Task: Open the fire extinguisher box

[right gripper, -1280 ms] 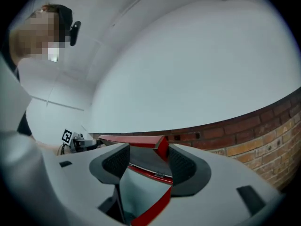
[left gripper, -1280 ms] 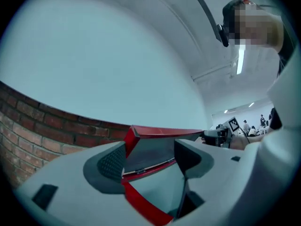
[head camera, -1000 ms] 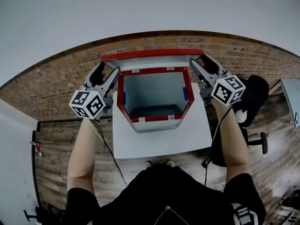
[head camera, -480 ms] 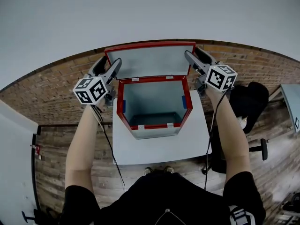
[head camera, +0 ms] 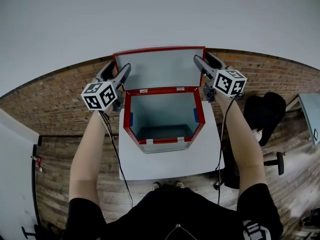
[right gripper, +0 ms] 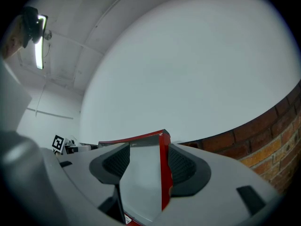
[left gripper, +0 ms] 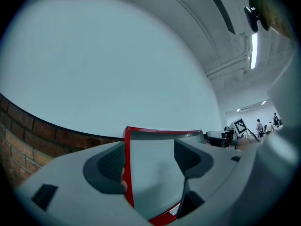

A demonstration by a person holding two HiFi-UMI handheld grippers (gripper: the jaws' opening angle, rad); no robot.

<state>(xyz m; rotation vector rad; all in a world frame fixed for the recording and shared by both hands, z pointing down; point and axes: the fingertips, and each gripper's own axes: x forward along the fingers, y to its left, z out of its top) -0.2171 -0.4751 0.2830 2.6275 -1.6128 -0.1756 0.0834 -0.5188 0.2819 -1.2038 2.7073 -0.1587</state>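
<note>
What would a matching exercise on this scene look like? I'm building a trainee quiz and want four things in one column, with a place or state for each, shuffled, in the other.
Column A
1. lid
2. left claw
3. right claw
4. table

Column B
a. white, under the box
b. clamped on the lid's left edge
c. raised, red-framed, inner face showing
d. clamped on the lid's right edge

Pairs: 1-c, 2-b, 3-d, 4-a

Probably an office or lab: swivel chair (head camera: 262,116), strip light (left gripper: 254,51), brick-and-white wall (head camera: 55,99).
</note>
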